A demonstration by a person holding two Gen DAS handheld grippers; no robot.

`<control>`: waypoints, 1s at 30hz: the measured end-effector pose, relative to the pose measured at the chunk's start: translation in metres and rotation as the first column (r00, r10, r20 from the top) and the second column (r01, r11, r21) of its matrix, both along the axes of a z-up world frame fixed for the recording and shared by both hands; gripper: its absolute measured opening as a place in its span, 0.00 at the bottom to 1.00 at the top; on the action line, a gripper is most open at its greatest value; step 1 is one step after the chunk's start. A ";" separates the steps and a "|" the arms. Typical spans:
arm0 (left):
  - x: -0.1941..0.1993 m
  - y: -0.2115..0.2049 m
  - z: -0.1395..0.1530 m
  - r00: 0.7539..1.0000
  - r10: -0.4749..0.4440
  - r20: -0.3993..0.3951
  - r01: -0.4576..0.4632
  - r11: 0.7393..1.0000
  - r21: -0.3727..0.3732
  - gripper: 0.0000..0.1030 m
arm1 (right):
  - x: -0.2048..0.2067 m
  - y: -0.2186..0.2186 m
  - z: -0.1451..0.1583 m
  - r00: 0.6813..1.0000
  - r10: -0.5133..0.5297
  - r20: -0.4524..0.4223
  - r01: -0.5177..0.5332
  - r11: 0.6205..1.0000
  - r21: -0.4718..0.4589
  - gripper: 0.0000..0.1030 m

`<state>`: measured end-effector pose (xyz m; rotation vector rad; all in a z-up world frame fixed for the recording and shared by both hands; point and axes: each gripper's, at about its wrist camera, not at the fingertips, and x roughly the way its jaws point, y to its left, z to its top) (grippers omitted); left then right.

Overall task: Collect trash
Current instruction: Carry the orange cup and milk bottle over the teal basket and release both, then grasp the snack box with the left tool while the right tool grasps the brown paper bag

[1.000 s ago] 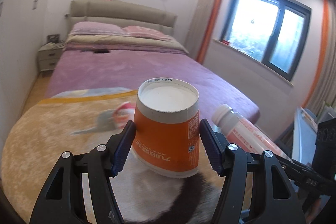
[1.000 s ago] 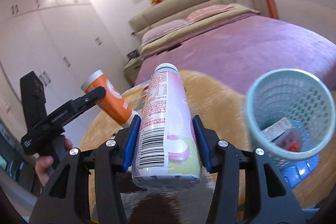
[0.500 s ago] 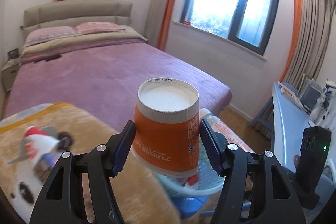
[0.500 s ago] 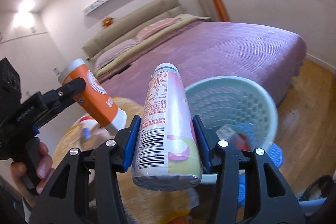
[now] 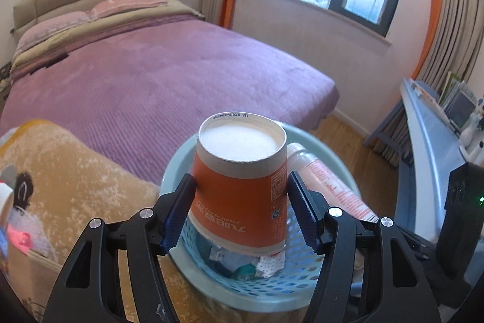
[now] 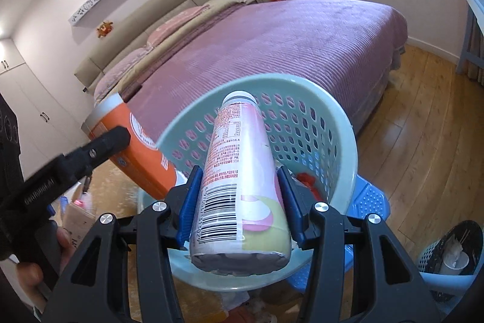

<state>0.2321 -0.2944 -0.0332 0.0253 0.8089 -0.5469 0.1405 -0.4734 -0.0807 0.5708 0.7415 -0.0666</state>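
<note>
Both pieces of trash hang over the pale green basket (image 6: 338, 123), so the risk is in the drop. The orange paper cup (image 5: 242, 189), held upside down by the left hand-held gripper (image 5: 242, 208), sits near the rim on the blanket side and, I judge, could tip out. The pink bottle (image 6: 239, 180), clamped in the right hand-held gripper (image 6: 239, 202), points cap-first into the opening and might bounce off the wall. Both grippers tilt downward, close together.
</note>
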 end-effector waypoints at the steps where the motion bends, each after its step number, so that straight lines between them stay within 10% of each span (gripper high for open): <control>1: 0.001 -0.001 -0.002 1.000 -0.001 -0.006 0.001 1.000 0.000 0.59 | 0.001 -0.001 -0.002 1.000 -0.002 -0.005 0.002 1.000 -0.001 0.46; 16: -0.049 0.036 0.044 0.993 0.015 0.114 -0.010 0.999 -0.044 0.75 | -0.021 0.029 0.025 0.997 0.055 0.045 -0.054 0.998 -0.024 0.48; 30: -0.092 0.163 0.087 0.967 0.218 0.135 -0.197 0.968 -0.154 0.75 | -0.032 0.137 0.077 0.954 0.274 0.121 -0.264 0.960 -0.093 0.50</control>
